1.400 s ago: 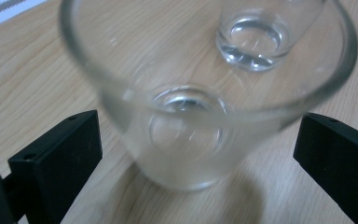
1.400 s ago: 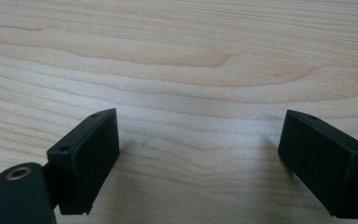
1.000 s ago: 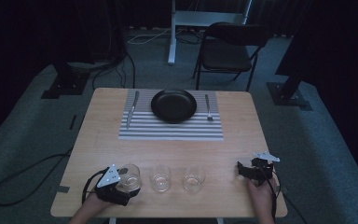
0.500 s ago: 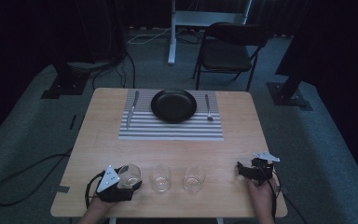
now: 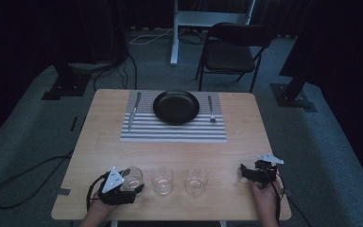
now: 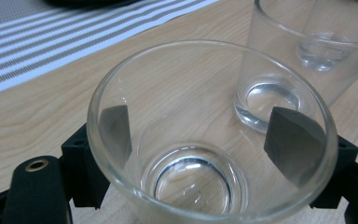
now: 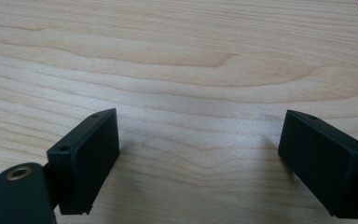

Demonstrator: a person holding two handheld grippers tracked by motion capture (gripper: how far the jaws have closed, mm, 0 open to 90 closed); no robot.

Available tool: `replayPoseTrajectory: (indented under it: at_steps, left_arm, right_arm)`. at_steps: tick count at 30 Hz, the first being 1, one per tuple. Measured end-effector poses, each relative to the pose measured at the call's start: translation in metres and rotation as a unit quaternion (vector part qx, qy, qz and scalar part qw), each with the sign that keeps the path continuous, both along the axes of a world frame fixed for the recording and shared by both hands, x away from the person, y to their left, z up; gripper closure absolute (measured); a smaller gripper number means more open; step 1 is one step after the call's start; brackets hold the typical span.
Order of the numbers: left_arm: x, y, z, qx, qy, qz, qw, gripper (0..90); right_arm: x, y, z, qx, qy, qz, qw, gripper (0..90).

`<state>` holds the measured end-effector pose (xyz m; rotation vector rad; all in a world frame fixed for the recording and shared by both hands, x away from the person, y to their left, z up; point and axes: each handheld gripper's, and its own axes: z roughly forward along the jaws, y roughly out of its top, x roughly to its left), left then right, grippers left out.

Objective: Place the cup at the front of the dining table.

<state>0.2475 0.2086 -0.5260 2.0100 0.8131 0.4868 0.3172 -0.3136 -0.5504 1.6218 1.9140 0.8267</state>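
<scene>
Left gripper (image 5: 131, 186): at the near left of the light wooden table (image 5: 104, 146), its two black jaws set around the leftmost clear drinking glass (image 5: 132, 178). In the left gripper view each pad sits against the outside of the glass wall (image 6: 205, 140), one on either side, so the glass is pinched between them.
Leftmost glass: upright on the table, empty, first in a row of three.
Middle clear glass (image 5: 162, 179): upright, just beside the held one; it appears close behind it in the left gripper view (image 6: 303, 60).
Third clear glass (image 5: 196, 180): upright, next along the row toward the right.
Right gripper (image 5: 246, 173): low over the near right of the table, jaws spread wide with bare wood between them.
Place setting: a grey striped placemat (image 5: 172, 127) at the far side carries a round black plate (image 5: 176, 106), a knife (image 5: 133, 111) at its left, a fork (image 5: 210, 109) at its right.
Beyond the table: a black folding chair (image 5: 229, 52) on the grey floor.
</scene>
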Motion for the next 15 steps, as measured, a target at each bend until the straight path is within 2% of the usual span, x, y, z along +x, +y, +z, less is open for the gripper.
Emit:
replayPoseTrajectory:
  at_steps: [4,6,7,10,12,15]
  left_arm:
    - [0.000,-0.001,0.005,-0.008,-0.002,0.004,1.0000,20.1]
    - [0.001,0.000,0.008,0.000,-0.004,0.004,1.0000,20.1]
    - [0.001,0.000,0.008,-0.003,-0.006,0.011,0.9999,20.1]
    - [0.004,0.002,0.010,-0.005,-0.001,0.009,0.9999,20.1]
    - [0.009,0.005,0.014,-0.006,-0.010,0.022,0.9997,20.1]
    - [0.015,0.005,0.018,-0.009,-0.010,0.027,0.9996,20.1]
  right_arm:
    - [0.000,0.000,0.000,0.000,0.000,0.000,1.0000,11.8]
    - [0.000,0.000,0.000,0.000,0.000,0.000,1.0000,11.8]
    - [0.000,0.000,0.000,0.000,0.000,0.000,1.0000,11.8]
    - [0.000,0.000,0.000,0.000,0.000,0.000,1.0000,11.8]
    - [0.000,0.000,0.000,0.000,0.000,0.000,1.0000,11.8]
    - [0.000,0.000,0.000,0.000,0.000,0.000,1.0000,11.8]
